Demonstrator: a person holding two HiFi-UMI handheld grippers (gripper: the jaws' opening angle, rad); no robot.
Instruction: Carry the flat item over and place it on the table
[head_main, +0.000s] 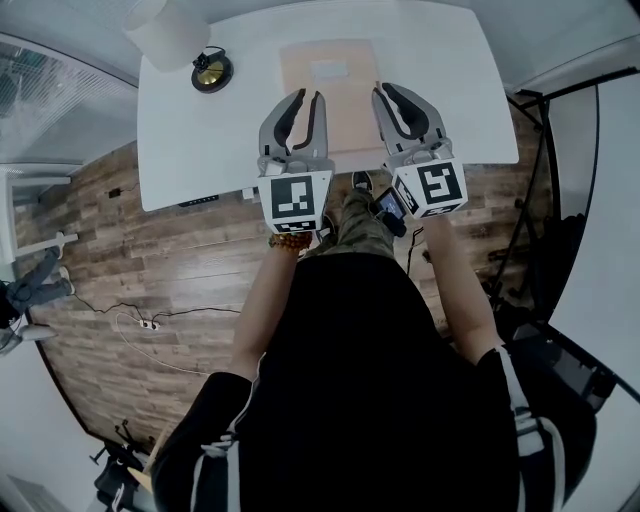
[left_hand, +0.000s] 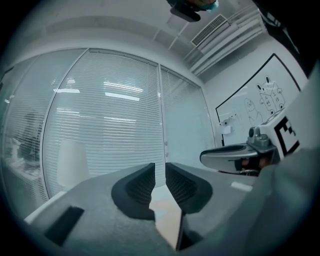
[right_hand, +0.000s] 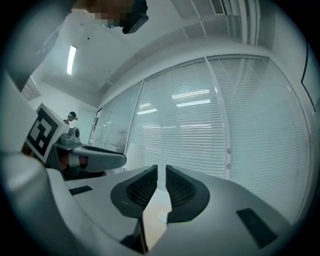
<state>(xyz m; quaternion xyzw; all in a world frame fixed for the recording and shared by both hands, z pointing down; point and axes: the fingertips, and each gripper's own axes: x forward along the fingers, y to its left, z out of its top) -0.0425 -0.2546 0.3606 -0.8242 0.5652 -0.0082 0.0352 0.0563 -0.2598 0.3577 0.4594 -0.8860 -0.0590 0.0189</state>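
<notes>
A flat tan rectangular item with a pale label lies on the white table. I hold both grippers level, side by side, above the table's near edge. The left gripper hovers over the item's left part and the right gripper over its right edge. In the left gripper view and the right gripper view only a narrow slit separates the jaws, with nothing between the pads. The tan item shows below through that slit. Neither gripper touches it.
A white cylindrical lamp shade and a round black and gold object stand at the table's far left. Below lies a wooden floor with a cable and power strip. Black stand legs rise at the table's right. Glass walls with blinds lie ahead.
</notes>
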